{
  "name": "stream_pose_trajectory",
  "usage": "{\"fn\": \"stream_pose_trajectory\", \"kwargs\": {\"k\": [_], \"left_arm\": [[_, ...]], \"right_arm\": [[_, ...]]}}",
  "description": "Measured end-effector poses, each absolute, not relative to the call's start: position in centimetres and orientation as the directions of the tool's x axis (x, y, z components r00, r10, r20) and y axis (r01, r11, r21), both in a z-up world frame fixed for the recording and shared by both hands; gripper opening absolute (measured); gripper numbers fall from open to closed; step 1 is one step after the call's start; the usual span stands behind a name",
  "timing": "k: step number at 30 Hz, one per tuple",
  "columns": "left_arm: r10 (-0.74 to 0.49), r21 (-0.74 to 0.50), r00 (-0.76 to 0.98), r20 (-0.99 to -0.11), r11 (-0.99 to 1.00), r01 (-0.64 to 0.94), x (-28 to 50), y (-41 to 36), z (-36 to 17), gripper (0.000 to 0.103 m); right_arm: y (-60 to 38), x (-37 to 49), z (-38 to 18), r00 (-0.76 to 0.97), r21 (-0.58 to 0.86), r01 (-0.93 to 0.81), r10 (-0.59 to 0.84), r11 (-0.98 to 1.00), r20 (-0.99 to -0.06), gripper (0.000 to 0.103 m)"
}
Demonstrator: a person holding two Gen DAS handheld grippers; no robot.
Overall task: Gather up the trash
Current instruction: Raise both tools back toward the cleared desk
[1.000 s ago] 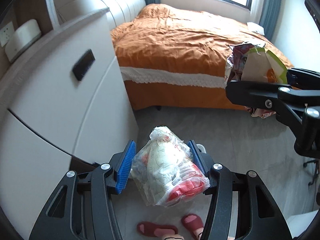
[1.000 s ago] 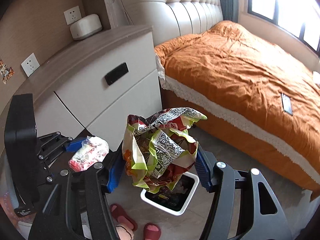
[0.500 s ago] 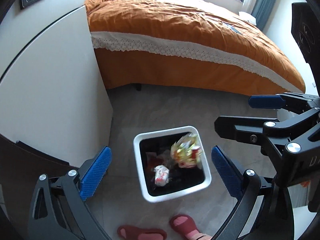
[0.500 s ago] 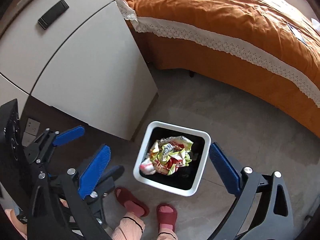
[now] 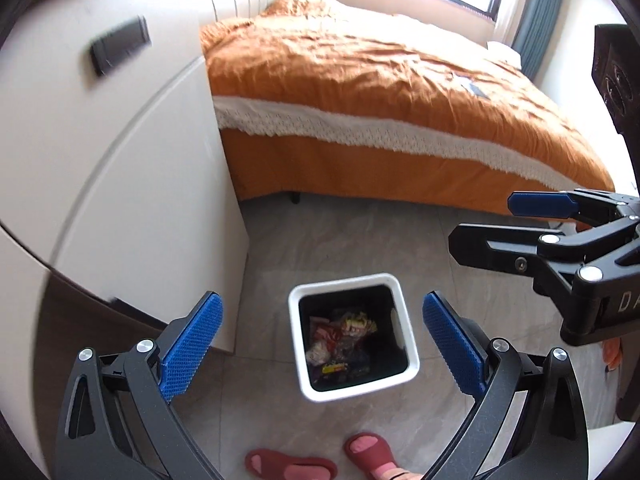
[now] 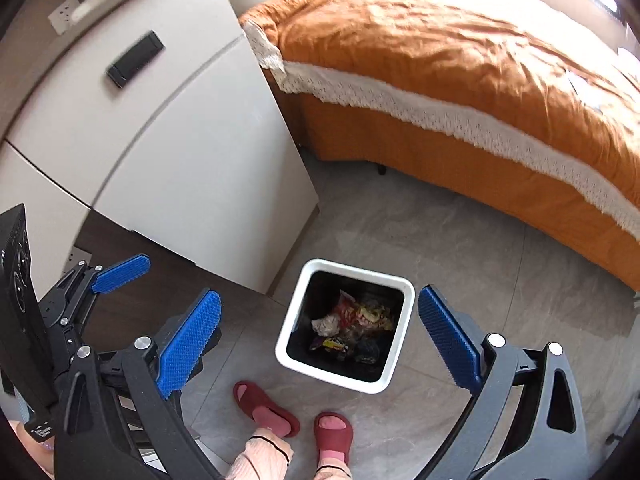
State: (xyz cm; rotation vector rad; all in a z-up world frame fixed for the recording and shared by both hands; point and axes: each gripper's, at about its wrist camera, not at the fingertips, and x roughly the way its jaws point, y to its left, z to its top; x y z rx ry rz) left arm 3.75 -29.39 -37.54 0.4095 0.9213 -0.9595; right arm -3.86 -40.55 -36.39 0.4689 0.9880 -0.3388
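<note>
Trash (image 5: 344, 340) that your two claws were pinching a second ago now lies down in the white bin (image 5: 396, 292) on the floor near your feet, and your left claw (image 5: 320, 344) and right claw (image 6: 320, 340) are both spread wide with nothing in them.

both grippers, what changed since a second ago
Both let go: the left gripper dropped its clear plastic bag and the right gripper its snack wrapper, and both now lie in the white bin. Jaws went from shut to wide open. The bin stayed put.
</note>
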Motion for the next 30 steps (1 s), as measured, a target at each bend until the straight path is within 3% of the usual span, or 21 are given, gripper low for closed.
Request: {"fn": "stream_pose_trajectory", "kwargs": {"k": [8, 19, 30], "left_arm": [[-0.556, -0.086, 0.399, -0.730, 0.653, 0.752, 4.0, -25.8, -25.7, 0.098], [-0.496, -0.056, 0.605, -0.623, 0.799, 0.598, 2.8, -18.8, -12.5, 0.098], [-0.245, 0.008, 0.809, -0.534, 0.956, 0.294, 1.6, -10.4, -5.1, 0.098]], "right_arm": [[-37.5, -4.9, -24.0, 0.678, 0.151, 0.384, -0.168, 0.911, -0.715, 0.098], [-32.9, -4.6, -11.4, 0.846, 0.126, 0.197, -0.104, 0.972, -0.523, 0.098], [-26.3, -2.3, -3.6, 0.935, 0.046, -0.055, 0.068, 0.997, -0.349, 0.098]]}}
